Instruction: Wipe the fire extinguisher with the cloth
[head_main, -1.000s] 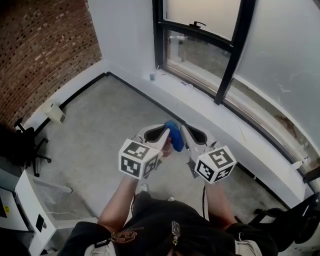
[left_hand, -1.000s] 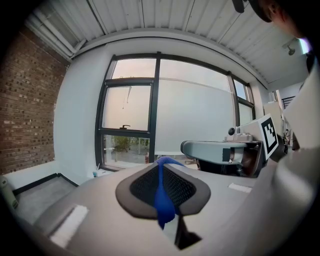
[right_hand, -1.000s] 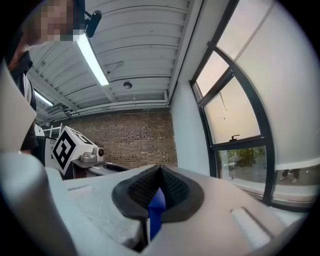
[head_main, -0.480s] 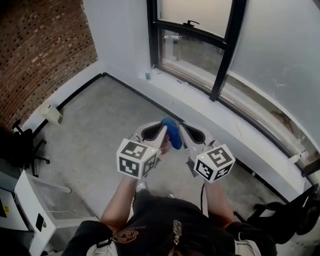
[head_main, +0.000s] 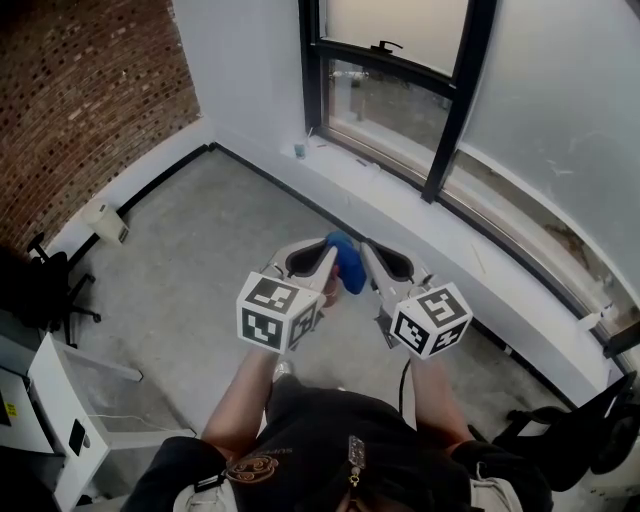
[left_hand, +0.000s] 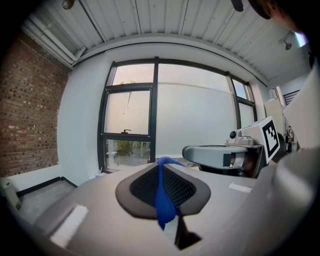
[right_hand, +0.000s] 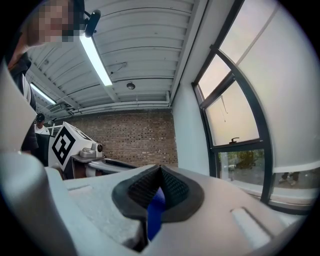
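Blue cloth (head_main: 347, 268) bunched into a small soft wad, up in the air in front of the person, above the grey concrete floor (head_main: 200, 230). Plain blue, no print visible. Pinched from both sides at once: one narrow strip pressed between the pads of the left gripper (head_main: 325, 268), hanging down out of the front of the jaws; another fold clamped in the right gripper (head_main: 372, 270), jaws closed tight on it, only a blue sliver showing low in the gap. Left jaws nearly together, with just the thin fabric between.

Tips of both grippers angled in toward each other, almost meeting at the cloth, forming a narrow V in the head view. Roughly level, left one tipped slightly down. Marker cubes at the rear ends: left cube (head_main: 278, 313), right cube (head_main: 431, 319), well apart. Bare forearms (head_main: 245, 400) reaching forward from a dark shirt, elbows bent.

Around: white ledge (head_main: 420, 225) under a black-framed window (head_main: 400, 60) ahead, brick wall (head_main: 80, 90) to the left, black chair (head_main: 45, 290) at the left edge.
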